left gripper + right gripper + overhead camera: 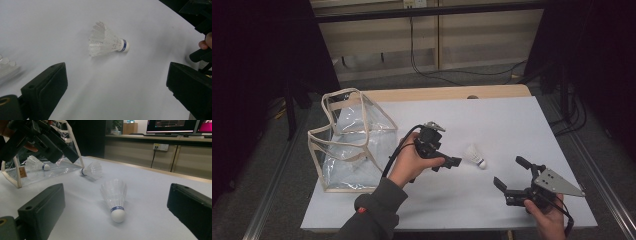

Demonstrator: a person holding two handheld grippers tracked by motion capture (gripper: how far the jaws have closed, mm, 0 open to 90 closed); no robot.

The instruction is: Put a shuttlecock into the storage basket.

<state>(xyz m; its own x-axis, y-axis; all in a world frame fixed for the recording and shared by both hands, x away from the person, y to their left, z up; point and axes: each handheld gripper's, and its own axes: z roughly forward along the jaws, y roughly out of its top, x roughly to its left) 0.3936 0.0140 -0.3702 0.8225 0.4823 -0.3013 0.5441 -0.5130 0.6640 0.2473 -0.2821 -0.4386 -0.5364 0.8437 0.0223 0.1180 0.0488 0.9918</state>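
The left gripper [451, 162] is held above the middle of the white table [512, 120], and its jaws are wide open with nothing between them. In the left gripper view, a white shuttlecock [106, 42] lies on its side on the table, ahead of the open jaws and not touching them. Its cork with a blue band points to the right side of that view. In the high view this shuttlecock [475, 155] lies just beside the left gripper, between the two grippers.

The right gripper [511, 175] is near the front right part of the table, held by the person's right hand [546, 216]. Its jaws are also wide open and hold nothing. In the right gripper view the shuttlecock lies ahead of the jaws with the cork toward the camera.

A clear bag [349, 142] with beige edges stands on the left part of the table. A second shuttlecock [92, 170] lies on the table near the bag, and a third shuttlecock [36, 163] is seen through the clear wall of the bag.
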